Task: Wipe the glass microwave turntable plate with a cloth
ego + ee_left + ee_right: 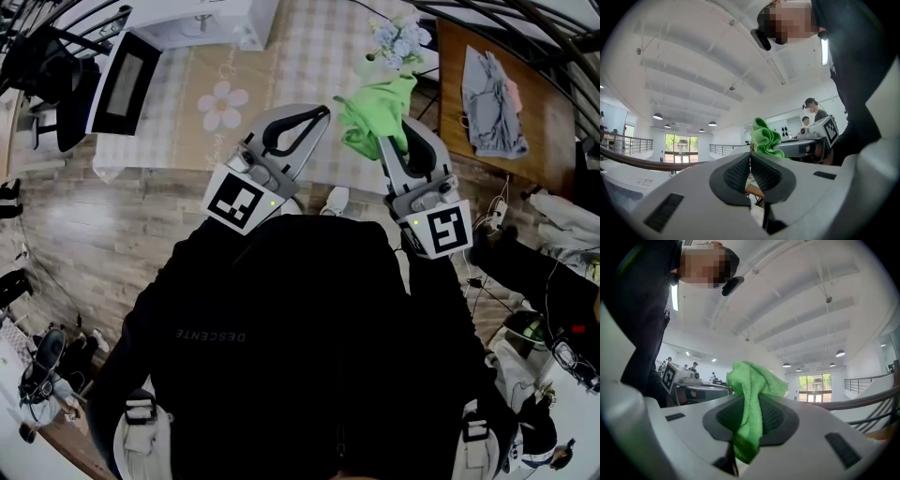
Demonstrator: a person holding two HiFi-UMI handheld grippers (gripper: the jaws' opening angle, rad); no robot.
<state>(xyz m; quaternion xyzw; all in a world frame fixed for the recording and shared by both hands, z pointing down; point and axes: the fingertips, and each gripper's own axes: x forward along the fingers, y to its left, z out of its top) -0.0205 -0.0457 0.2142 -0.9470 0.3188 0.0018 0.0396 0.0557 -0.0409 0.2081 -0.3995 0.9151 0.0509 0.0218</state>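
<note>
The microwave point(202, 19) sits on the table point(319, 56), far ahead of the left gripper point(319, 114). Its door is open, but I cannot tell what is inside. The right gripper point(752, 401) pinches the green cloth point(752, 376). The cloth runs along the jaws, and a bunch sticks out past the tips. The left gripper's jaws are closed on nothing. Both grippers are side by side near the chest, tilted up.

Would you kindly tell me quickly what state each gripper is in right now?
Left gripper: shut, nothing between its jaws.
Right gripper: shut on the green cloth.
</note>
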